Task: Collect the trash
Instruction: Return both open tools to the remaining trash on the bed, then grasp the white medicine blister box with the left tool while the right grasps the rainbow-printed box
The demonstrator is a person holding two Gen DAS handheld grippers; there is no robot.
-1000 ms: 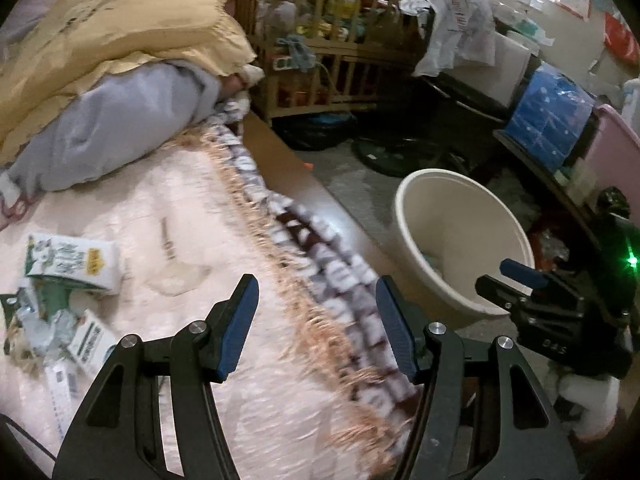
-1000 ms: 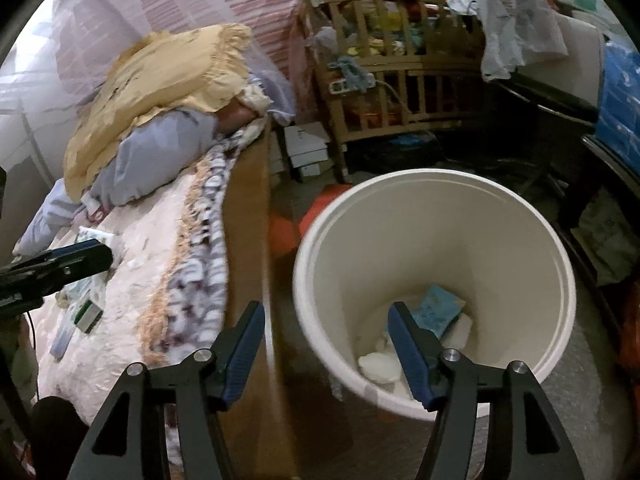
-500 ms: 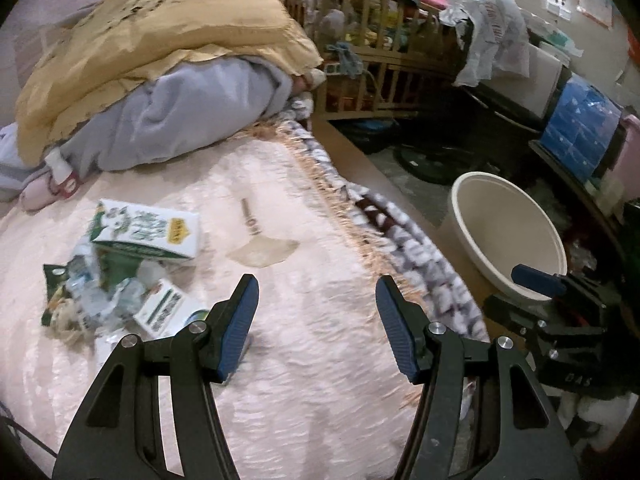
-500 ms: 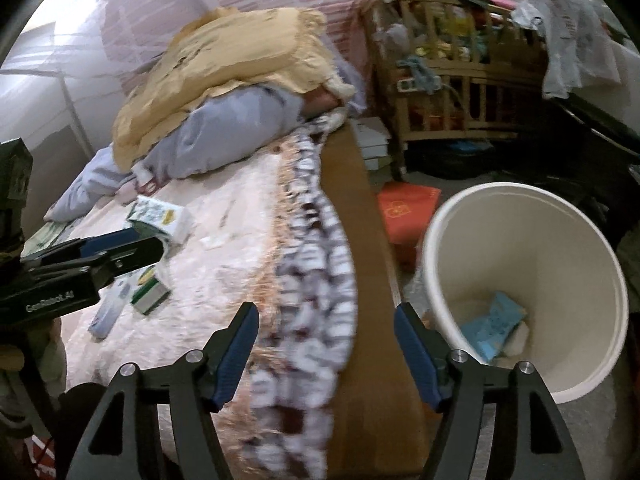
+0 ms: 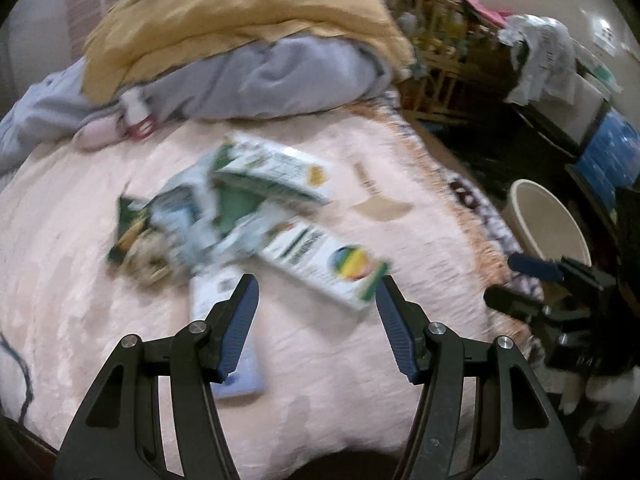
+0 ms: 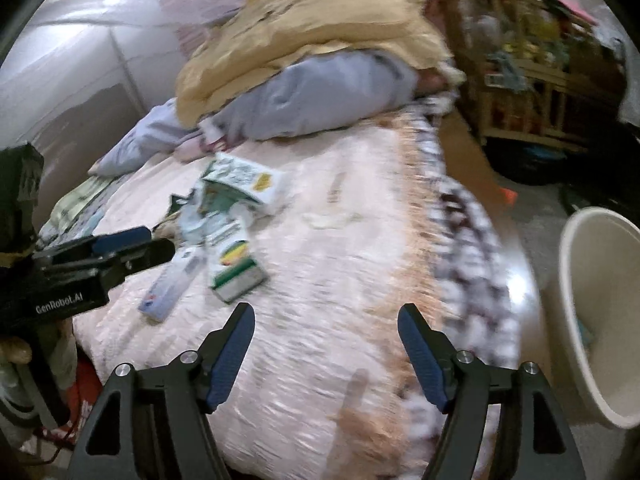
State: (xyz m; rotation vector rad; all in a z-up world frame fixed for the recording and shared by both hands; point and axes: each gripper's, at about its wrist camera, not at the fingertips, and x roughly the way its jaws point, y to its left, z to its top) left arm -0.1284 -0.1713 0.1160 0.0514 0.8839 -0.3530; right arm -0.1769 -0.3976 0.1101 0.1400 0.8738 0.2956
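Left gripper [image 5: 316, 300] wide open, empty, just short of the flat carton [image 5: 324, 268]. Straddle its narrow width, then close. Right gripper [image 6: 326, 330] also open, empty; bucket [image 6: 592, 320] waits beside the bed.

pink bed cover [image 5: 100, 216], crushed cartons [image 5: 276, 176], yellow/grey bedding [image 5: 240, 12]

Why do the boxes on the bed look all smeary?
Left wrist view: motion blur smears the cartons and the long box, while the gripper's own fingers stay sharp. Right wrist view: the blanket streaks sideways, and the bucket bends at the fisheye edge.
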